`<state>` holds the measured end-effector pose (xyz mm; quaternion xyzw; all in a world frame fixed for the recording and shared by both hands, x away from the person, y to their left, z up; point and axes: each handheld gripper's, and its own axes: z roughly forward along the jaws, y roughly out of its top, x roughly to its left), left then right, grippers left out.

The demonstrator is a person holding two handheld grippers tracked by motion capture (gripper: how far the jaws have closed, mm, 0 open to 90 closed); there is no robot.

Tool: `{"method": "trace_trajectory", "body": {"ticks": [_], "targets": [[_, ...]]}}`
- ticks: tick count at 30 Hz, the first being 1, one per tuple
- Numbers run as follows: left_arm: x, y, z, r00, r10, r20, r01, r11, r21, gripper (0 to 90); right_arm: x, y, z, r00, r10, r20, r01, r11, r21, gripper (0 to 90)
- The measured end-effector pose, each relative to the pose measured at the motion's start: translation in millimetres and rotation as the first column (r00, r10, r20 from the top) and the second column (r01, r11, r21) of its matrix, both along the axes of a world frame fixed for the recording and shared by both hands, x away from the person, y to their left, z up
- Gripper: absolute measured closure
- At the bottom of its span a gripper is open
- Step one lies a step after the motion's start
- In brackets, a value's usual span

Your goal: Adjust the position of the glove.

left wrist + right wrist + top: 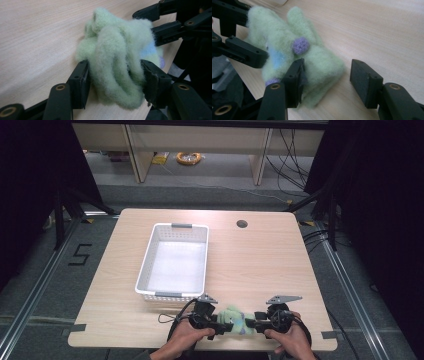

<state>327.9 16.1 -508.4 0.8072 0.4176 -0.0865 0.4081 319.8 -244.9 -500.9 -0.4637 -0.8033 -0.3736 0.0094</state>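
My left gripper (pixel 113 82) is clamped on the green fuzzy toy (pixel 234 319) at the table's (pixel 260 265) near edge, beside the white basket (pixel 200 240). My right gripper (pixel 327 80) stands apart, 1 jaw touching it. I should close squarely before lifting.

The toy (pixel 117 60) is seen to be soft pale green all over. A light blue patch (pixel 276 59) is worn on it. Two purple dots are stuck on it too, one big dot (pixel 300 45) and one low dot (pixel 271 81). The table (pixel 255 265) is coloured light tan, with thin wood lines across it. The basket (pixel 146 265) is white, with grey handles (pixel 182 225). Both grippers, the left (pixel 113 82) and the right (pixel 325 80), are coloured black, with small gold rings (pixel 275 86) set in them.
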Motion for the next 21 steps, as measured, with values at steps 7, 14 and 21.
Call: {"method": "trace_trajectory", "body": {"ticks": [7, 14, 21], "targets": [[-2.9, -0.6, 0.4, 0.9993, -0.025, 0.027, 0.025, 0.9997, -0.006, 55.1, 1.6, -2.0, -4.7, 0.9994, -0.001, -0.033, 0.003, 0.999, 0.049, 54.0], [-3.1, 0.0, -2.1, 0.9988, -0.04, 0.029, 0.041, 0.9986, -0.035, 60.8, 3.4, -5.2, -6.3, 0.9979, 0.033, -0.055, -0.028, 0.995, 0.1, 66.8], [-2.6, 0.6, -3.6, 0.9978, -0.051, 0.042, 0.054, 0.9965, -0.064, 65.3, 2.8, -5.9, -6.5, 0.9985, 0.051, -0.02, -0.049, 0.992, 0.118, 74.1]]}}
